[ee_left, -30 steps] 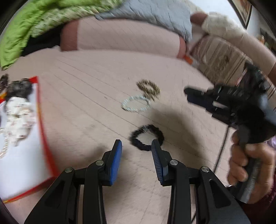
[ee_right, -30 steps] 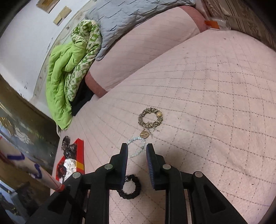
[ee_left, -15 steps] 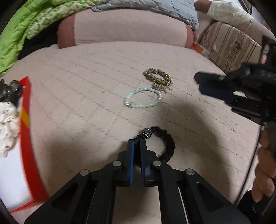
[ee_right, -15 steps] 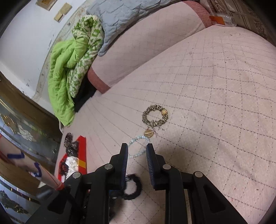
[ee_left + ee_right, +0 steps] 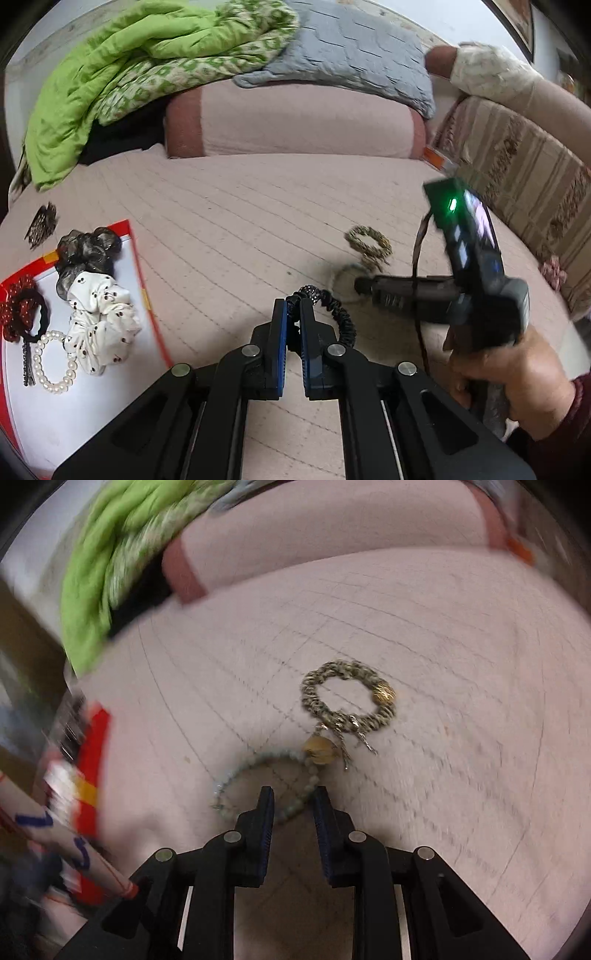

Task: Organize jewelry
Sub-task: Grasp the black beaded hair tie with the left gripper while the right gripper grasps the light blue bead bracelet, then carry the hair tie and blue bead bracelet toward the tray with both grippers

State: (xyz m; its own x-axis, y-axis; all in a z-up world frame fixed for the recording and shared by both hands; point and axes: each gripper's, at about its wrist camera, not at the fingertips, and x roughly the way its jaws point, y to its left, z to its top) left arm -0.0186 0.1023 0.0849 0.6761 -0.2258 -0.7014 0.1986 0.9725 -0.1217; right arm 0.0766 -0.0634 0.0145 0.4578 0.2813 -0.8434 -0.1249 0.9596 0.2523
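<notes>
The left gripper (image 5: 293, 310) pinches the black bracelet (image 5: 341, 317); the right gripper (image 5: 293, 801) (jaws parted) straddles the pale beaded bracelet (image 5: 255, 762).

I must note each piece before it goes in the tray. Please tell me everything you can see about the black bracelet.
The black bracelet is a closed ring of ruched, matte black material that looks like fabric or elastic, with one round sparkly dark bead on it. The left tongs are shut on it near that bead; the rest of the loop hangs out to their right over the pink quilted bedcover. Whether it touches the cover cannot be told.
</notes>
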